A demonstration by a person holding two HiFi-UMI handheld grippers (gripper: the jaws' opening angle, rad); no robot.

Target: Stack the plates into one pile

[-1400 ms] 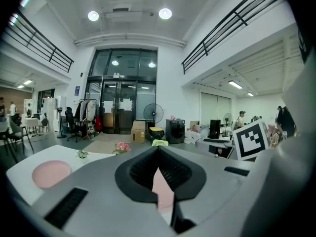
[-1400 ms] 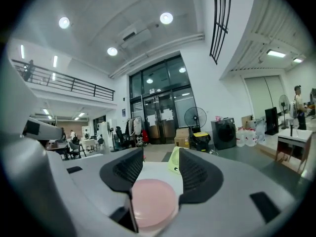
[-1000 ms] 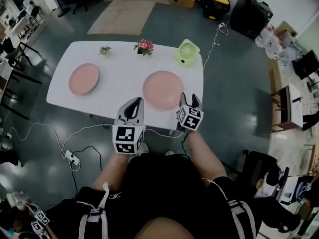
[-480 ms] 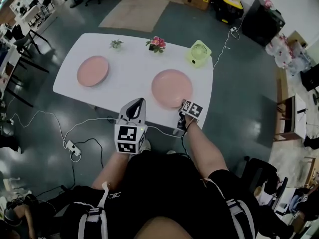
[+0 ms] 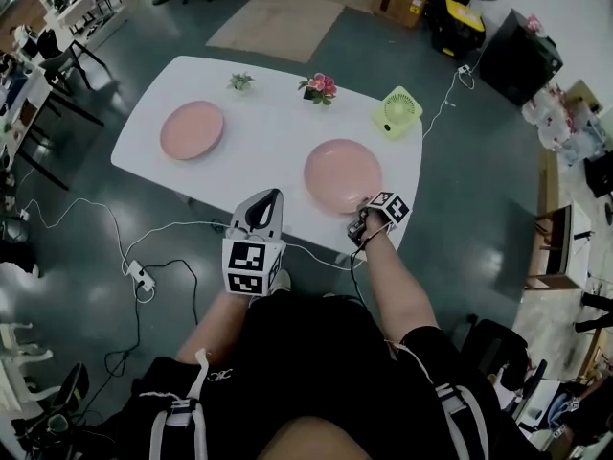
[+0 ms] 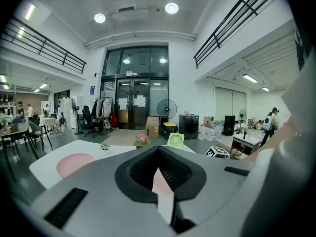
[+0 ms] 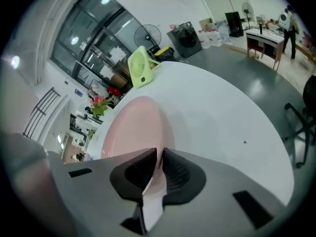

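Two pink plates lie on the white table (image 5: 259, 161): one at the far left (image 5: 192, 129), one nearer on the right (image 5: 343, 175). My right gripper (image 5: 361, 211) points steeply down at the near plate's front right rim. In the right gripper view its jaws (image 7: 159, 152) have just been closing and now pinch that plate's rim (image 7: 133, 127). My left gripper (image 5: 274, 195) hovers shut and empty off the table's front edge, left of that plate. In the left gripper view its tips (image 6: 158, 148) meet, and the far plate (image 6: 74, 164) shows beyond at the left.
A green desk fan (image 5: 397, 112), a pot of pink flowers (image 5: 320, 87) and a small green plant (image 5: 240, 80) stand along the table's far edge. Cables and a power strip (image 5: 140, 278) lie on the floor near my legs. Chairs stand at the far left.
My right gripper has dropped and tipped down onto the near plate's front rim, and its jaws have narrowed from wide open onto that rim. The left gripper has drifted a little.
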